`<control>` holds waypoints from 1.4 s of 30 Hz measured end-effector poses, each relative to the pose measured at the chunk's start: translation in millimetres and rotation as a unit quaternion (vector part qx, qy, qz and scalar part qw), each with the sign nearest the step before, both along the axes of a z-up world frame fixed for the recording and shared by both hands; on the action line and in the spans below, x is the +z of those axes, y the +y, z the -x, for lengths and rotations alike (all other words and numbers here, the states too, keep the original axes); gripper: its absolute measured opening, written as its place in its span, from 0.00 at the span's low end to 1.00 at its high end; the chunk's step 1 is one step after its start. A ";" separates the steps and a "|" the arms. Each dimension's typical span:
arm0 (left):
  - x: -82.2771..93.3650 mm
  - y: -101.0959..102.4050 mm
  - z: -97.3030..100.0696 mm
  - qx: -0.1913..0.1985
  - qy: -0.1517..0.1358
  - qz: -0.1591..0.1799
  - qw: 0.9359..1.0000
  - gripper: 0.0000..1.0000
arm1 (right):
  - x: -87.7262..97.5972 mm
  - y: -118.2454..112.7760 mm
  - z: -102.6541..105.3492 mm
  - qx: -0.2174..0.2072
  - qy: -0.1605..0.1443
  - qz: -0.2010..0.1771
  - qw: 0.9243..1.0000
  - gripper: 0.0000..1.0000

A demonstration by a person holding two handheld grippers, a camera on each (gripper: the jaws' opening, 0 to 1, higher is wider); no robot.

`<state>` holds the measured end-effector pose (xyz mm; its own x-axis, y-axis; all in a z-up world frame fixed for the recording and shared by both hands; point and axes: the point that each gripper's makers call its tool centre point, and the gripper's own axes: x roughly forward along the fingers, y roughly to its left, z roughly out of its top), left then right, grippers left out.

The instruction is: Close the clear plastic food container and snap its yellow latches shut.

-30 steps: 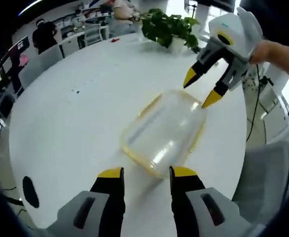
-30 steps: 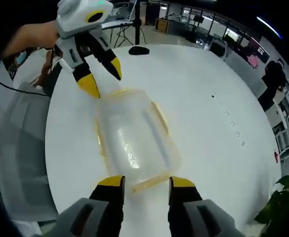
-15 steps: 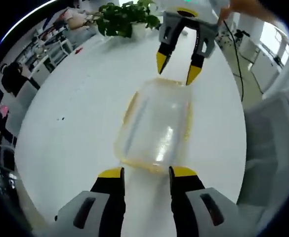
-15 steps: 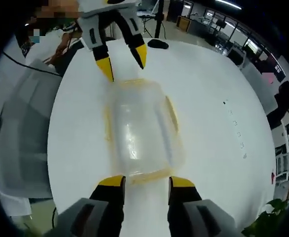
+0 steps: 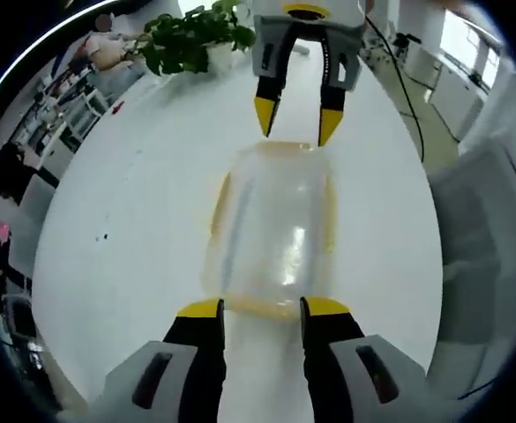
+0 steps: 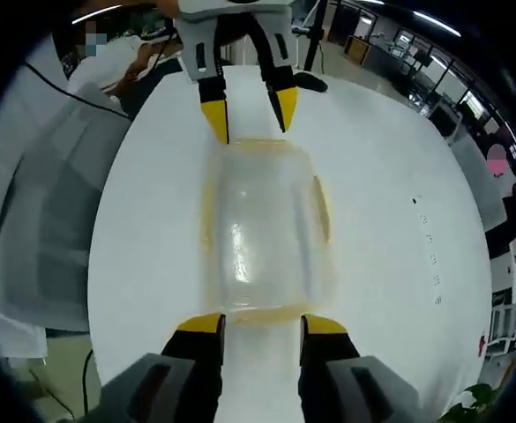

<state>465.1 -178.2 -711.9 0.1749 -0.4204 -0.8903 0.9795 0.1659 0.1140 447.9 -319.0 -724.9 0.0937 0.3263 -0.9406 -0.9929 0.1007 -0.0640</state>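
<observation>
A clear plastic food container (image 5: pixel 273 231) with its lid on lies lengthwise on the round white table (image 5: pixel 134 220). Yellow latches run along its long sides and both short ends. My left gripper (image 5: pixel 258 307) is open, its yellow tips straddling the near short end. At the far end my right gripper (image 5: pixel 294 122) hangs open, tips just above the yellow edge. In the right gripper view the same container (image 6: pixel 262 229) stretches away from my right gripper (image 6: pixel 258 322), and the left gripper (image 6: pixel 250 115) stands open at its far end.
A potted green plant (image 5: pixel 191 40) stands at the table's far edge. A black disc (image 6: pixel 309 84) lies on the table behind the left gripper. Grey chairs (image 5: pixel 482 238) flank the table (image 6: pixel 390 264); a person (image 6: pixel 130 62) sits nearby. Office desks lie beyond.
Both grippers have lined up with the container's long axis, each closing in on a short end. The container has stayed put; both grippers remain open.
</observation>
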 end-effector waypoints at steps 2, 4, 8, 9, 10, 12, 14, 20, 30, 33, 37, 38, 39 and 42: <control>0.4 -1.4 -0.8 0.000 0.001 0.002 1.000 0.31 | 0.0 2.9 -0.8 0.000 0.001 -0.002 1.000 0.31; 0.7 -3.5 -2.3 0.000 0.002 0.006 1.000 0.31 | 0.6 6.2 -1.9 0.000 0.001 -0.006 1.000 0.31; -0.7 -7.0 -4.3 -0.005 0.001 0.006 1.000 0.31 | 1.7 11.7 -5.9 -0.002 -0.002 -0.010 1.000 0.30; -0.4 -8.0 -4.6 -0.006 0.003 0.007 1.000 0.31 | 2.2 13.4 -5.9 -0.002 0.000 -0.013 1.000 0.30; -0.4 -8.3 -4.9 -0.006 0.003 0.007 1.000 0.31 | 2.5 15.3 -6.4 -0.004 0.001 -0.016 1.000 0.30; -0.1 -11.2 -5.7 -0.010 0.003 0.011 1.000 0.31 | 2.0 17.8 -6.5 -0.003 0.001 -0.018 1.000 0.30; -0.5 -13.4 -7.0 -0.012 0.003 0.011 1.000 0.31 | 1.1 20.9 -6.3 0.000 0.004 -0.020 1.000 0.30; 1.0 -22.9 -9.9 -0.017 0.000 0.020 1.000 0.31 | 1.6 30.9 -9.4 0.004 0.004 -0.029 1.000 0.29; 1.8 -34.1 -7.9 -0.027 0.010 0.037 0.999 0.32 | 2.0 44.9 -10.7 0.008 0.010 -0.043 0.999 0.28; 1.2 -36.4 -7.9 -0.032 0.008 0.036 0.999 0.32 | 2.1 48.0 -11.2 0.009 0.011 -0.046 0.999 0.28; 2.7 -40.9 -4.7 -0.041 0.011 0.044 0.998 0.32 | 1.9 51.9 -11.2 0.011 0.013 -0.051 0.999 0.27; 2.9 -42.3 -4.7 -0.042 0.011 0.047 0.998 0.32 | 2.1 53.3 -10.8 0.012 0.014 -0.052 0.998 0.27; 3.1 -43.2 -4.7 -0.042 0.011 0.048 0.998 0.32 | 2.2 54.7 -10.5 0.013 0.014 -0.054 0.998 0.27; 2.6 -47.0 -4.3 -0.042 0.012 0.051 0.998 0.33 | 3.0 60.5 -10.2 0.017 0.014 -0.059 0.998 0.27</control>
